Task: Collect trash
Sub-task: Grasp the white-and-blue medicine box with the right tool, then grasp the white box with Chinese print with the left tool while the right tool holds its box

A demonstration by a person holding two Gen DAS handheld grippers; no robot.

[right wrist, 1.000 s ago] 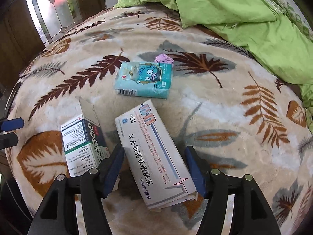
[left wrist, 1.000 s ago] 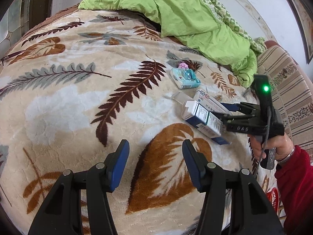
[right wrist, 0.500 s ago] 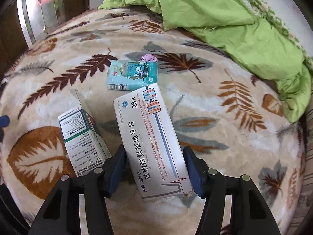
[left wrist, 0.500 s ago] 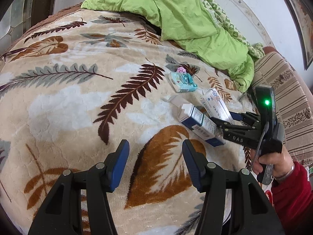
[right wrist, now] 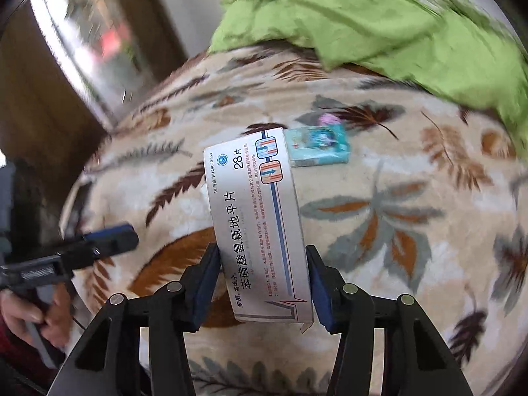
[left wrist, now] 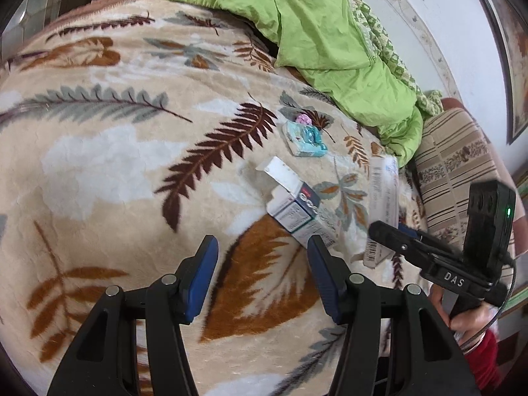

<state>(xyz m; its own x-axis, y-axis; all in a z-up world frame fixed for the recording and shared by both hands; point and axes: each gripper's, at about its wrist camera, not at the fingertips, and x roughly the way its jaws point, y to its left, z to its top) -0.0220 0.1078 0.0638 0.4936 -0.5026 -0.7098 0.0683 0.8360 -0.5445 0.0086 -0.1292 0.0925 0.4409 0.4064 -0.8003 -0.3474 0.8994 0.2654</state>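
Medicine box, long and white, sits between the closing jaws of the right gripper, lifted above the leaf-pattern blanket near its edge. Left gripper hangs open, holding nothing.

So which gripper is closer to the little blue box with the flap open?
Left. The left gripper hangs open right next to the open-flap box, one finger almost touching it. The right gripper is off to the side, closing on the long white box.
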